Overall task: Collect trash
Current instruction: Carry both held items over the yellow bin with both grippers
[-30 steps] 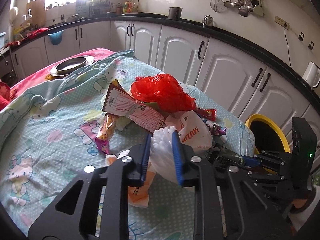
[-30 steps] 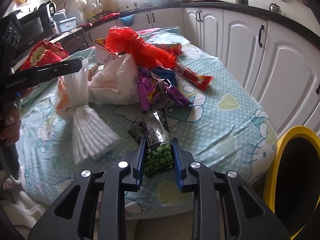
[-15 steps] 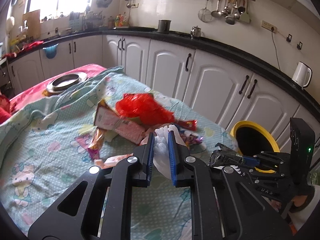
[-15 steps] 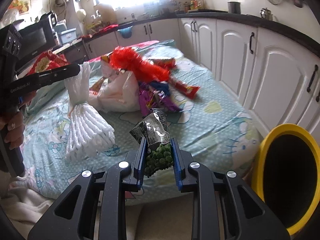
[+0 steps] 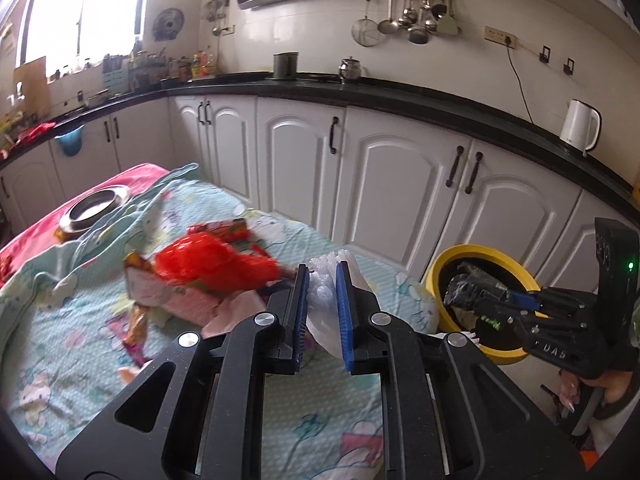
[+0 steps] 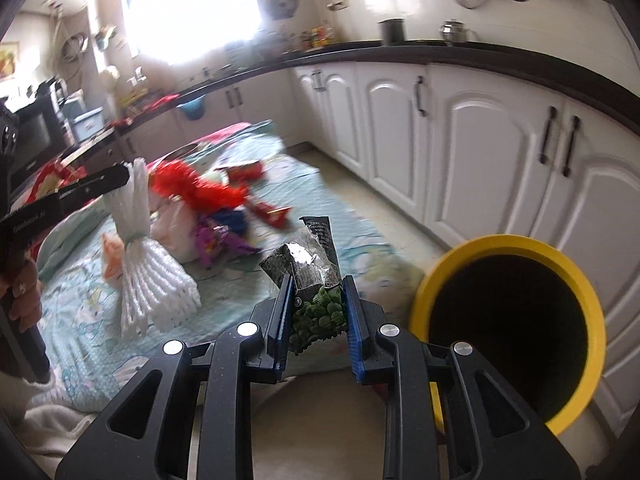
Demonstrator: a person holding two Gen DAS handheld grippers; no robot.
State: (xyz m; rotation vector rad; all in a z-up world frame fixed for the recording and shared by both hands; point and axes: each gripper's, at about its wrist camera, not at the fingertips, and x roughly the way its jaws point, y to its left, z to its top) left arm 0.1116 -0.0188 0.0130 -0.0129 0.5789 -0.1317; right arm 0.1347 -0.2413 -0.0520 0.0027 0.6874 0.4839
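Both hands loaded, heading for the bin.

Right gripper [image 6: 316, 312]: fingers clamped on the green-pea snack packet [image 6: 316, 304], packet standing roughly upright between them, long axis along the fingers, crumpled top poking out at 12 o'clock. Yellow-rimmed bin [image 6: 576, 396] sits at about 3 o'clock of those fingers, just beside them, mouth tipped toward the camera. In the left wrist view the packet already hangs in front of the bin mouth, so I judge the right hand is the nearer one and drops first.

Left gripper [image 5: 322, 308]: fingers fully closed on the neck of the white foam net sleeve [image 6: 148, 280]; in the right wrist view it hangs down, flared end lowest, clear of the bed. From these fingers the bin [image 5: 436, 280] lies at 3 o'clock, farther off, with the right gripper [image 5: 472, 304] in between. Likely needs to wait or come around.

Remaining trash on the bed [image 5: 72, 344]: red plastic bag [image 5: 208, 264] plus wrappers, around 10 o'clock of the left fingers.
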